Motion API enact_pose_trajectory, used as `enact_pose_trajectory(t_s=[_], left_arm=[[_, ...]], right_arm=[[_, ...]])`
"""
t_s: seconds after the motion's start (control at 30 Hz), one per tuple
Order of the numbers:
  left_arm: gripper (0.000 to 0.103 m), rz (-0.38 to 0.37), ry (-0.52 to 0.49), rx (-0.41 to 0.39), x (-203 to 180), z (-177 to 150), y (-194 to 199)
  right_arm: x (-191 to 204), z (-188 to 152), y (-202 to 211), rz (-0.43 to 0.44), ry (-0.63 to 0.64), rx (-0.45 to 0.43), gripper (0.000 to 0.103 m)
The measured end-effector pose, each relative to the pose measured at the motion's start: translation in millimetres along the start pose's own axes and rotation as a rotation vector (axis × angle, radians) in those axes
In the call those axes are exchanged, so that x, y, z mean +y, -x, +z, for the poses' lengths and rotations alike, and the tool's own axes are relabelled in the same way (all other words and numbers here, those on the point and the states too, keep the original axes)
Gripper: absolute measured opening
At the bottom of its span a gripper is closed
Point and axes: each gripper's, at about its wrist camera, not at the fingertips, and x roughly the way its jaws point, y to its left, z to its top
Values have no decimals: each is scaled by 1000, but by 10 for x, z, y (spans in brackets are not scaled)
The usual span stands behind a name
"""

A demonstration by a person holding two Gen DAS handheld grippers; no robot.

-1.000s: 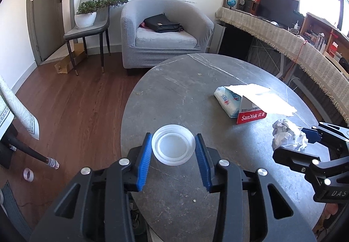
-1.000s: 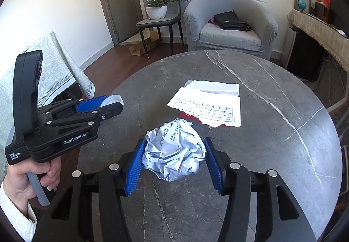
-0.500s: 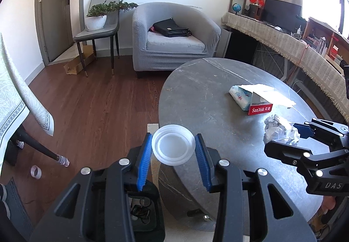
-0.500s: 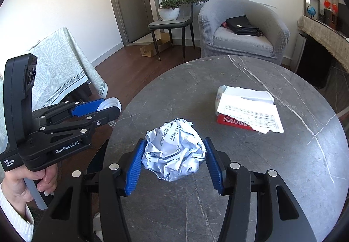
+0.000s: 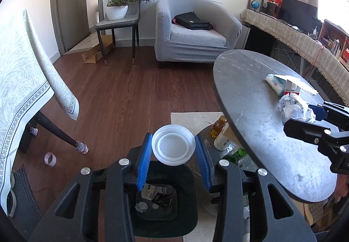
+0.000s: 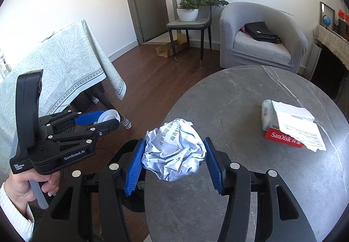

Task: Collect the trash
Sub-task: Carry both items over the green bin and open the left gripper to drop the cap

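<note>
While the round grey desk point(image 6: 272, 176) carries a torn box point(image 6: 290, 126), crumpled paper point(image 6: 174, 152) is clamped above it in the right tongs point(image 6: 173, 165); over a black bin point(image 5: 161, 205), a white lid point(image 5: 173, 147) is gripped by the left tongs point(image 5: 173, 161).

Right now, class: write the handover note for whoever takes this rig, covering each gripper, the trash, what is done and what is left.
Left gripper: shut on the white plastic lid, above the black bin.
Right gripper: shut on the crumpled paper ball, at the round table edge.
Done: both pieces picked up; the bin already holds scraps.
Left: drop both; the torn SanDisk box remains.
</note>
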Motion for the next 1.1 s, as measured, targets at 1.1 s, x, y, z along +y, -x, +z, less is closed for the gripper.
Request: enact_pose_trajectory(t_s=[1.1], left_arm=[[42, 36, 97, 490, 1079, -1095, -1022]], right_arm=[[940, 187, -1016, 67, 121, 183, 54]])
